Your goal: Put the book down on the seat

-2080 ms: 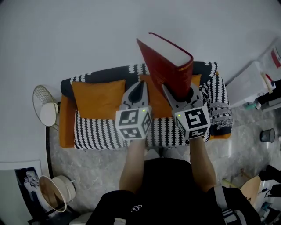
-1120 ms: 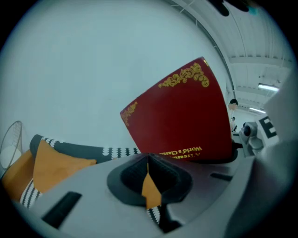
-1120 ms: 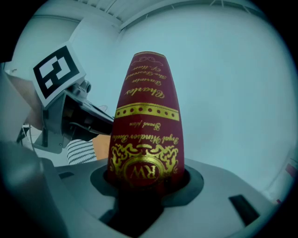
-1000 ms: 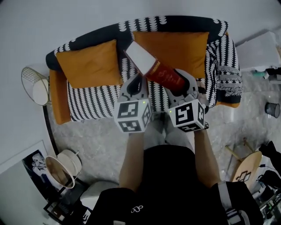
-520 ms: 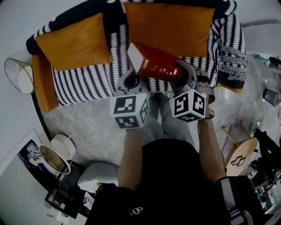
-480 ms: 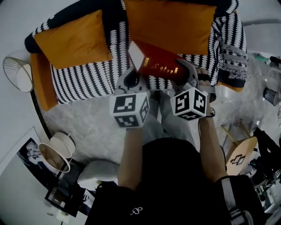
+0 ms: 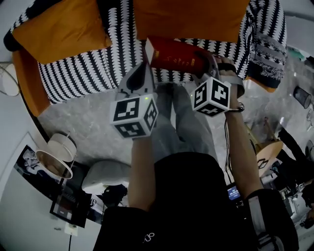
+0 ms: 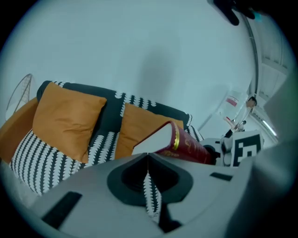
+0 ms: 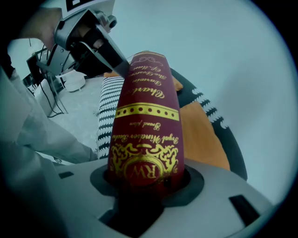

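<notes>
1. Item: book (image 7: pixel 171 56), red cover, gilt lettering on the spine, pale page block. Location: over the front part of the sofa seat (image 7: pixel 83 73), forward of the orange cushion (image 7: pixel 191 14) at the sofa's back. I cannot tell from here whether its underside touches the striped cover.

2. Right gripper (image 7: pixel 205 63): clenched on the book. The right gripper view shows the crest end of the spine (image 9: pixel 146 121) wedged between the two jaws, which press on the covers from either side.

3. Left gripper (image 7: pixel 140 73): jaws together and holding nothing. In its own view the tips (image 8: pixel 148 155) meet, and only the sofa's pattern shows through the slit below them. It is just beside the book's free, page-block end (image 8: pixel 186 146). I cannot tell whether it touches that end.

4. Orientation of the book: the long axis runs sideways along the sofa's front edge, close to level. The gripped end lies toward the sofa's patterned arm and the free end toward the middle of the seat. The spine faces up and outward from the sofa, toward the person.

5. Progress, as I judge it: the carry to the sofa is done and the book is low over the seat. Left to do: settle it flat on the cover, open the right gripper and draw it clear.

6. Also by the sofa: a second orange cushion (image 7: pixel 59 27) at its back, and a grey marbled floor (image 7: pixel 83 117) in front.
</notes>
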`<state>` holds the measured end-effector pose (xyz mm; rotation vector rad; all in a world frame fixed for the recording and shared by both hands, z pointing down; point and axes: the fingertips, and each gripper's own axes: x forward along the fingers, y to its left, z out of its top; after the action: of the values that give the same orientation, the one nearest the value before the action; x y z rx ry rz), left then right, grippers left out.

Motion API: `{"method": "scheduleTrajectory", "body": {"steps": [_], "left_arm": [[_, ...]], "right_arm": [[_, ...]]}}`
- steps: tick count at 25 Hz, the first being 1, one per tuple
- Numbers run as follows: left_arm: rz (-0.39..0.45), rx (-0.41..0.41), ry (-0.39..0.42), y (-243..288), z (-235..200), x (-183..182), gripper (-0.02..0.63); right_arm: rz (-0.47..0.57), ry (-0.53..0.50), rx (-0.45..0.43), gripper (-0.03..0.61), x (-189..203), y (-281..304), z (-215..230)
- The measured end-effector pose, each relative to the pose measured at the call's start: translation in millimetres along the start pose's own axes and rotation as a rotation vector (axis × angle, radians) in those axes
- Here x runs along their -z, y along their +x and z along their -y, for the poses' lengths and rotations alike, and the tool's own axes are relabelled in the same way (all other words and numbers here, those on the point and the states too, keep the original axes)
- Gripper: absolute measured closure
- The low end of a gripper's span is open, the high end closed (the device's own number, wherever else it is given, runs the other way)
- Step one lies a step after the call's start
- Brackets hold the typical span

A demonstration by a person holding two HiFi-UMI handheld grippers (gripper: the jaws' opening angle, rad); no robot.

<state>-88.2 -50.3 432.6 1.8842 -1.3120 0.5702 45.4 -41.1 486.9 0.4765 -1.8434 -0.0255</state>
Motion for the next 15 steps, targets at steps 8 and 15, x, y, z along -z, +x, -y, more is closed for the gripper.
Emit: {"method": "scheduleTrajectory", "body": {"steps": [8, 15], "left_arm": [[-0.074, -0.026, -0.041, 26.7, -28.9, 39.9, 0.6], [-0.123, -0.041, -0.041, 44.7, -32.8, 61.7, 0.6]], "right_arm": [[-0.011, -0.082, -0.095, 0.367, 19.0, 68.6, -23.5], [-0.03, -0.143, -0.164, 0.367, 33.7, 108.8, -41.5]]}}
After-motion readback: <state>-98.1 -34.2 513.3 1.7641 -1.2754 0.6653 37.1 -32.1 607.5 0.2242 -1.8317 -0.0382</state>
